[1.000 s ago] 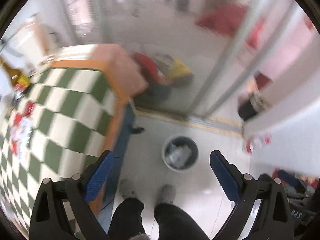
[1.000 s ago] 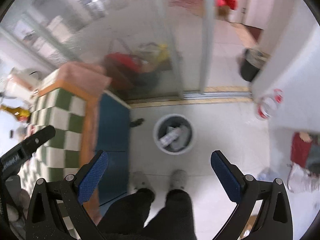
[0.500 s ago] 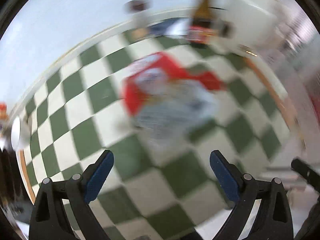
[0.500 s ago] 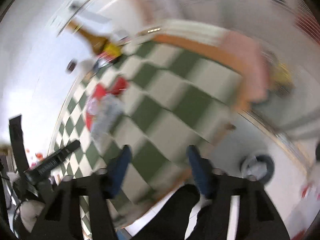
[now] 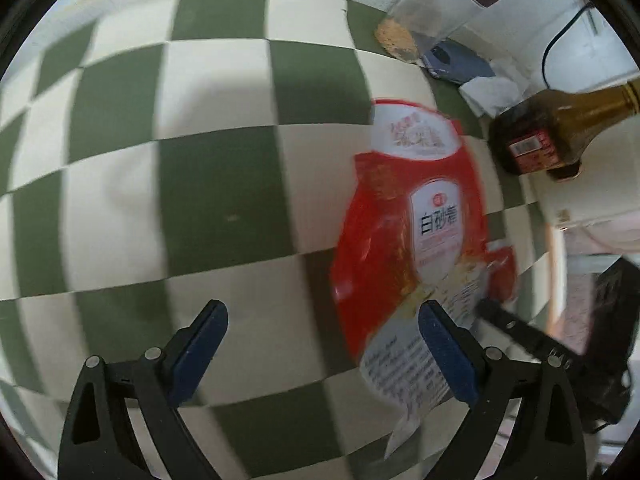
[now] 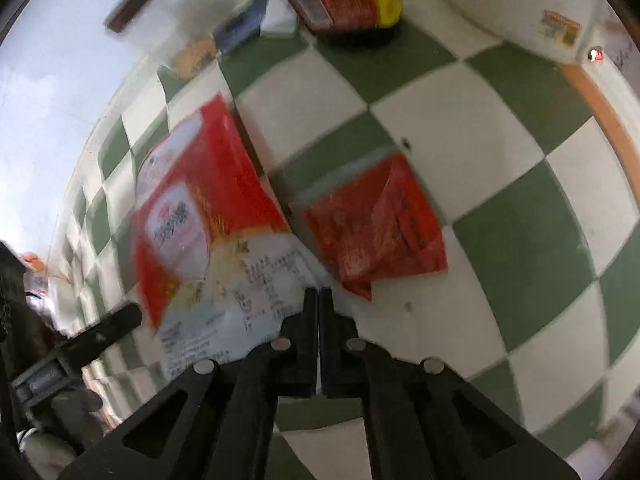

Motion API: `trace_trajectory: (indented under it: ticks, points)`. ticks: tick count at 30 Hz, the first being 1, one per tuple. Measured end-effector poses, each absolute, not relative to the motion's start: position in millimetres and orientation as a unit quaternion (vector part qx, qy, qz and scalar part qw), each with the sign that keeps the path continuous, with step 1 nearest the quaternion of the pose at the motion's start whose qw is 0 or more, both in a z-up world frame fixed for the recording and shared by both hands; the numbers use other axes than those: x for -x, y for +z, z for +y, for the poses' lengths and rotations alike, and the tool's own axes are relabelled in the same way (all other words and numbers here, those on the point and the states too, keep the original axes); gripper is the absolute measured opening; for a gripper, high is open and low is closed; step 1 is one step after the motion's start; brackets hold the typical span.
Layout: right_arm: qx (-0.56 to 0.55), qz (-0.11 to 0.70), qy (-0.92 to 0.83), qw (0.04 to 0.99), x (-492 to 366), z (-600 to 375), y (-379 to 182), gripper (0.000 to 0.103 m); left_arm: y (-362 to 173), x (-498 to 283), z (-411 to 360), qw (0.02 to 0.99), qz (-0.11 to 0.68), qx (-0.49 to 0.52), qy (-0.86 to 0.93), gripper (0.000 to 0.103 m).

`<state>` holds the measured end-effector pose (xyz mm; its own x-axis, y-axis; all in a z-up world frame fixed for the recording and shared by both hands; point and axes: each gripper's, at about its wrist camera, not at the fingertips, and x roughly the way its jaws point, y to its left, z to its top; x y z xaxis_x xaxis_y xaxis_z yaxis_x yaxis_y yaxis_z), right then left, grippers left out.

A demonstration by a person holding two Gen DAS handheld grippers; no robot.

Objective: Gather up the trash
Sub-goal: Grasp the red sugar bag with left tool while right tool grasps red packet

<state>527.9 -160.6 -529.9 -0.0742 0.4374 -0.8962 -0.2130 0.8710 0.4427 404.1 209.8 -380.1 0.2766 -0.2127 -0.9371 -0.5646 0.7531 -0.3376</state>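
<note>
The right gripper [image 6: 319, 294] is nearest the trash: its jaws have just been closing and now meet with nothing visibly between them, tips at the lower edge of the large red-and-white bag [image 6: 208, 224], which runs up and left from there. Just right lies the small red packet [image 6: 378, 222]. The left gripper [image 5: 322, 312], jaws wide and empty, has the bag [image 5: 416, 232] by its right finger. Both wrappers lie flat and crinkled on the checked tabletop [image 6: 520, 184].

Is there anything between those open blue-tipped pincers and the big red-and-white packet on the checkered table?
Nothing visible. The left gripper hangs open above bare checkered cloth, and the large red-and-white packet lies just beside its right-hand finger, uncovered.
</note>
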Motion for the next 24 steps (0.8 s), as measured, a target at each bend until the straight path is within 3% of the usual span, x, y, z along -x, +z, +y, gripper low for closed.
trace_trajectory:
  ticks: [3,6,7,8,13,15,18,20,22,24]
  points:
    - [-0.129,0.694,0.250,0.663,-528,-171,-541,0.000,-383,-419,204,0.731,0.581,0.343,0.100,0.096]
    - [-0.145,0.696,0.252,0.657,-526,-175,-546,0.000,-380,-437,191,0.736,0.583,0.333,0.086,0.082]
    - [-0.150,0.698,0.250,0.654,-526,-176,-548,0.000,-378,-442,188,0.739,0.585,0.323,0.086,0.072]
    - [-0.156,0.700,0.249,0.651,-528,-178,-548,0.000,-377,-447,185,0.742,0.587,0.314,0.085,0.046]
    - [-0.165,0.704,0.248,0.644,-531,-175,-555,0.000,-368,-460,173,0.760,0.584,0.274,0.083,0.010]
    - [-0.168,0.712,0.235,0.640,-529,-174,-552,0.000,-359,-459,170,0.768,0.580,0.259,0.080,0.007]
    - [-0.178,0.698,0.222,0.657,-530,-181,-532,0.018,-336,-448,173,0.793,0.565,0.207,0.095,0.006]
    - [-0.157,0.673,0.198,0.695,-533,-186,-511,0.065,-322,-440,178,0.807,0.554,0.166,0.119,0.006]
    - [-0.123,0.652,0.176,0.727,-539,-181,-499,0.076,-316,-436,186,0.812,0.547,0.143,0.144,0.006]
    - [-0.094,0.651,0.164,0.735,-549,-174,-502,0.076,-316,-435,197,0.810,0.547,0.134,0.163,0.006]
